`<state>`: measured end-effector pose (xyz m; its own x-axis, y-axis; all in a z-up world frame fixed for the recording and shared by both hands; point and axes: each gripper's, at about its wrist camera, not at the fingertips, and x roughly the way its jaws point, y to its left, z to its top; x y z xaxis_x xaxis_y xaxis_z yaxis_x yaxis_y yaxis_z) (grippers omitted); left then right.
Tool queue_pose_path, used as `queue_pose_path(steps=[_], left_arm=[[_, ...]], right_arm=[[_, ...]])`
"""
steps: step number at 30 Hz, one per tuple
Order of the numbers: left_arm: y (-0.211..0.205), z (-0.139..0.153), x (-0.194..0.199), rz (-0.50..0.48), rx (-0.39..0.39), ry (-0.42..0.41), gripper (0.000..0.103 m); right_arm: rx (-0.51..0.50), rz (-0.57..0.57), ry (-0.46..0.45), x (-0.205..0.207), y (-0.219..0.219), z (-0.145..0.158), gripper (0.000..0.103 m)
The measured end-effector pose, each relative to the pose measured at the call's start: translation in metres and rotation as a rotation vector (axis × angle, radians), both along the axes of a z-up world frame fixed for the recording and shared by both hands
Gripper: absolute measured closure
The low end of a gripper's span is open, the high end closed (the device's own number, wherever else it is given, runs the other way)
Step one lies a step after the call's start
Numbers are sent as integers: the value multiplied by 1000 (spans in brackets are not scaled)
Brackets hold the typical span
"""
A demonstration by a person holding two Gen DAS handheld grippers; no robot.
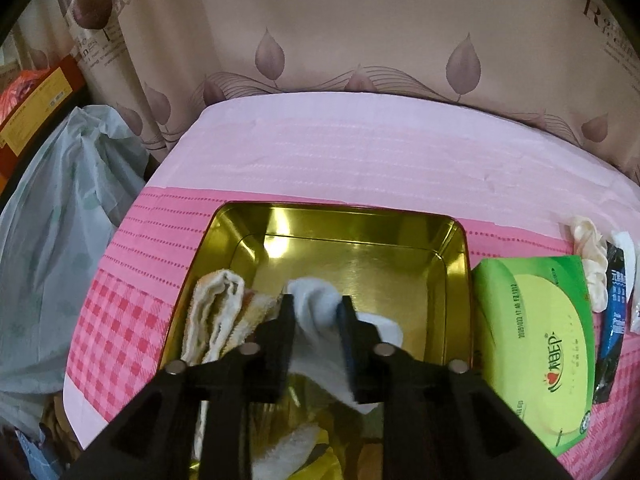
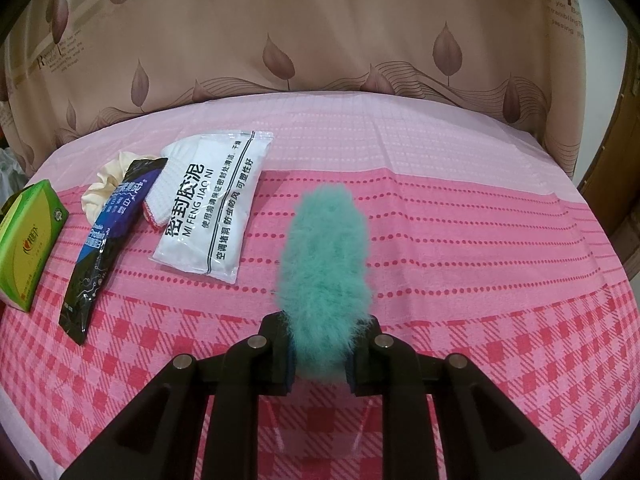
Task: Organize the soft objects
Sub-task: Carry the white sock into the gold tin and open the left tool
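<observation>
My left gripper (image 1: 316, 306) is pinched on a crumpled white cloth (image 1: 320, 312), holding it over the open gold metal tin (image 1: 456, 264), which sits on the pink checked tablecloth (image 1: 120, 304) near the table's front edge. A folded cream and yellow towel (image 1: 218, 312) already lies against the tin's left wall. My right gripper (image 2: 320, 350) is clamped on the base of a fluffy teal plush piece (image 2: 324, 256), which stands up away from me over the middle of the tablecloth (image 2: 480, 280). Toward the cloth's left edge lie a white sealed pouch printed with black characters (image 2: 212, 216), a long dark blue and black sachet (image 2: 104, 248), a cream fabric scrunchie (image 2: 100, 188) and a green tissue box (image 2: 28, 240); in the left view the box (image 1: 532, 344) sits just beside the tin's right wall. I judge the main risk is the white cloth's loose tail draping over the tin's near rim when I let go, since it hangs low beneath my fingers. The plush is gripped only at its end, so it could sag or slip during the carry.
</observation>
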<state>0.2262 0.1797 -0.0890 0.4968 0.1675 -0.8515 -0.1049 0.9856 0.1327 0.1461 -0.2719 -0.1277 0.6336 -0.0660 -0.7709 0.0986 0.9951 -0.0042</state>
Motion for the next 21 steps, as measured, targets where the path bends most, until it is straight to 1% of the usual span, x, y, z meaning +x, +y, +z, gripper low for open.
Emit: queue_pose_path(steps=[1, 4, 9, 16, 21], left_arm=[[0, 2, -1, -2, 1, -7, 69], [-1, 7, -4, -5, -2, -17, 57], [-2, 20, -17, 4, -7, -49, 57], [-4, 38, -63, 14, -20, -113, 57], [-6, 53, -93, 21, 8, -183, 57]], right_arm=[[0, 0, 1, 0, 0, 0, 85], [-2, 0, 2, 0, 0, 0, 85], [-4, 1, 5, 1, 0, -1, 85], [-7, 0, 5, 1, 0, -1, 84], [-6, 1, 5, 1, 0, 0, 84]])
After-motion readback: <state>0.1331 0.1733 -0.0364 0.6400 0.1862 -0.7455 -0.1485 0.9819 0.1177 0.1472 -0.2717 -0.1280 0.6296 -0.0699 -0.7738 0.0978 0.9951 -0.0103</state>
